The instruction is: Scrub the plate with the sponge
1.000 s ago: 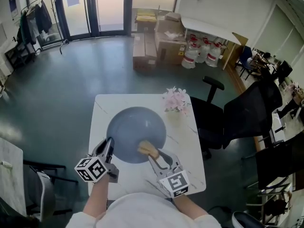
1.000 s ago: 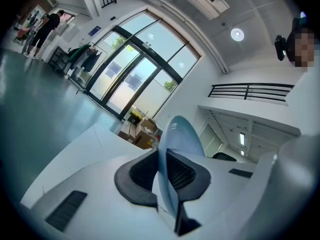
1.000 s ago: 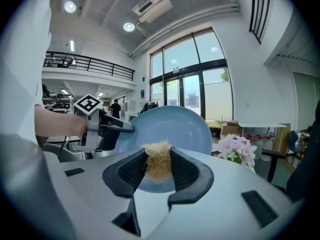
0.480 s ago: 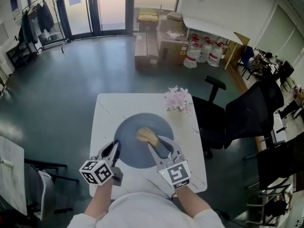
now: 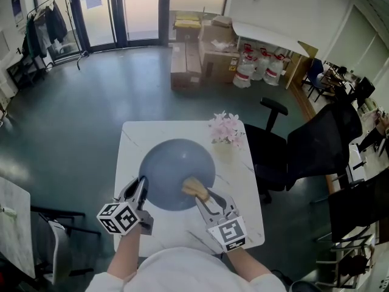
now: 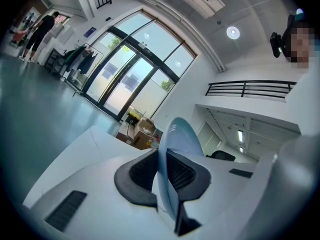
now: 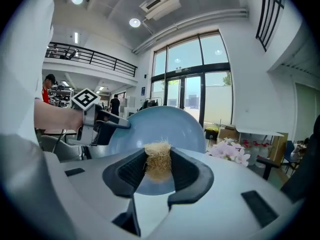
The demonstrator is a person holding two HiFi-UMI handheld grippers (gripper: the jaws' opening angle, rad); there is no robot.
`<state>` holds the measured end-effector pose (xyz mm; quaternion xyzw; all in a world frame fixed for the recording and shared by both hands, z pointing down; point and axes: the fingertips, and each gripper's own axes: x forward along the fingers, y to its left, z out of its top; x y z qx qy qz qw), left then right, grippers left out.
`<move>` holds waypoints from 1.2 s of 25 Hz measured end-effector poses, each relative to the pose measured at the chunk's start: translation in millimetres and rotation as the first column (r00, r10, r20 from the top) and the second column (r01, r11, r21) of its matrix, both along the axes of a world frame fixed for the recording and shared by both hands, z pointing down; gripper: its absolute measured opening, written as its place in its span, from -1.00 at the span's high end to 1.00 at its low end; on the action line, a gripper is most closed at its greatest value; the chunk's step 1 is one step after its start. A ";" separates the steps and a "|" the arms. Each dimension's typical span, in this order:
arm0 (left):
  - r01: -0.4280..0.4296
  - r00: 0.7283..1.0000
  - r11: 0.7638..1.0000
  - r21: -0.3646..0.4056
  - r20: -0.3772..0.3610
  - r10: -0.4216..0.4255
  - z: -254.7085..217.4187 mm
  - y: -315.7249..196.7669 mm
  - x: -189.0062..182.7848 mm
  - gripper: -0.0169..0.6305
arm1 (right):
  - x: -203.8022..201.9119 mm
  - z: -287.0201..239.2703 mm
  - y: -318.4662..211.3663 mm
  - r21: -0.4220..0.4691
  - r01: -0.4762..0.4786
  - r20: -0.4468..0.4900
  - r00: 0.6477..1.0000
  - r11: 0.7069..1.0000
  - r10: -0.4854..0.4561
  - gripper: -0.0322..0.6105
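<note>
A round blue-grey plate (image 5: 173,169) is held tilted above the white table (image 5: 130,142). My left gripper (image 5: 140,187) is shut on the plate's near left rim; in the left gripper view the plate's edge (image 6: 172,149) stands between the black pads. My right gripper (image 5: 205,195) is shut on a tan fibrous sponge (image 5: 194,187), which lies against the plate's lower right part. The right gripper view shows the sponge (image 7: 158,165) pinched between the pads with the plate (image 7: 160,126) right behind it and the left gripper (image 7: 107,124) at the plate's left.
A bunch of pink flowers (image 5: 226,128) stands at the table's far right corner. Black office chairs (image 5: 304,145) crowd the right side. Cardboard boxes (image 5: 200,47) and water jugs (image 5: 258,66) sit far back by the glass doors.
The right gripper and sponge slid up across the plate, then back down toward its near right part. The plate and left gripper shifted slightly and returned.
</note>
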<state>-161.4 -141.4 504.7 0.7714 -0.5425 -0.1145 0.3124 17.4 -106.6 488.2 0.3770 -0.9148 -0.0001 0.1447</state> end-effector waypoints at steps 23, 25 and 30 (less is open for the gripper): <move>-0.135 0.989 0.991 -0.022 0.057 0.136 11.3 16.9 42.4 0.81 | 23.7 -38.3 -47.7 0.100 -0.114 0.005 0.993 0.988 0.114 0.46; -0.115 0.993 0.993 -0.023 0.040 0.115 9.8 15.2 36.1 0.81 | 38.3 -31.0 -47.3 0.083 -0.149 -0.008 0.989 0.985 0.150 0.46; -0.047 0.999 0.999 -0.012 0.009 0.047 4.6 3.4 16.4 0.81 | 51.3 -6.8 -35.0 0.020 -0.165 -0.031 0.986 0.986 0.166 0.46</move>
